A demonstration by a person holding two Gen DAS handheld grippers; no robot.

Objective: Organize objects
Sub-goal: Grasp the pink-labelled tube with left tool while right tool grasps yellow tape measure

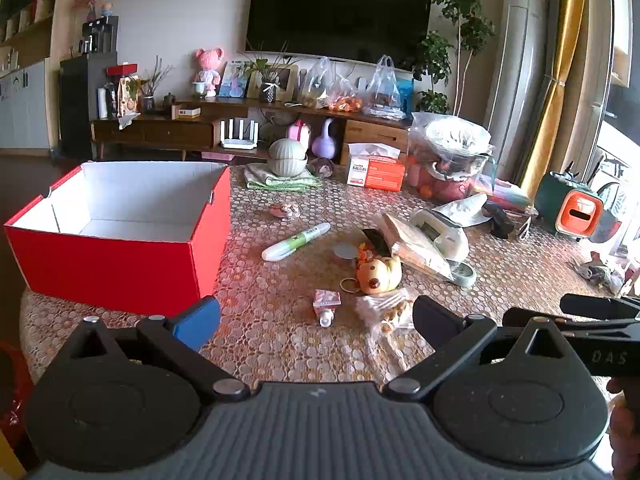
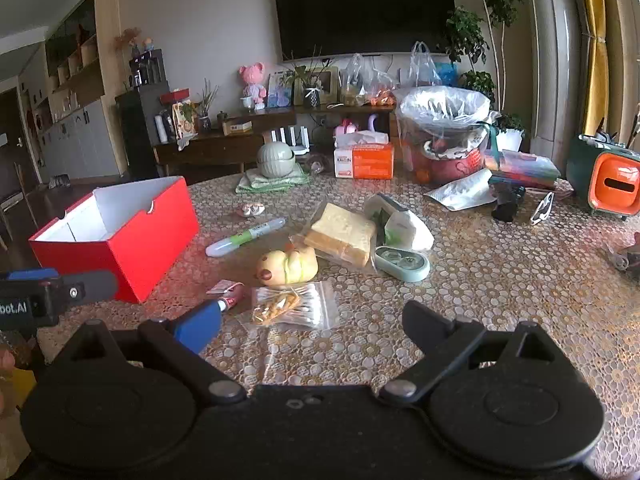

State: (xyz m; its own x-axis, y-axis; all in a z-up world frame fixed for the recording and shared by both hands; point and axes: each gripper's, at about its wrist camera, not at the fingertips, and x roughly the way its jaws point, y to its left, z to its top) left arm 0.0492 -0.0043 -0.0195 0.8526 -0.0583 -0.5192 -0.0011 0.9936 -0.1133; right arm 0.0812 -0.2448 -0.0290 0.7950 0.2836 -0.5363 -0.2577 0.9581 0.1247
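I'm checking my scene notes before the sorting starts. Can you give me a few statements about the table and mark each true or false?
1. The red box is empty. True.
2. The left gripper holds the marker. False: it is open and holds nothing; the marker lies on the table.
3. The yellow duck lies beside the bagged bread. True.
4. The cotton swabs are in the box. False: their bag lies on the table.
5. The right gripper is open. True.

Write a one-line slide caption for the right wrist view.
Open right gripper hovers over a bag of cotton swabs, with a yellow duck toy and empty red box beyond.
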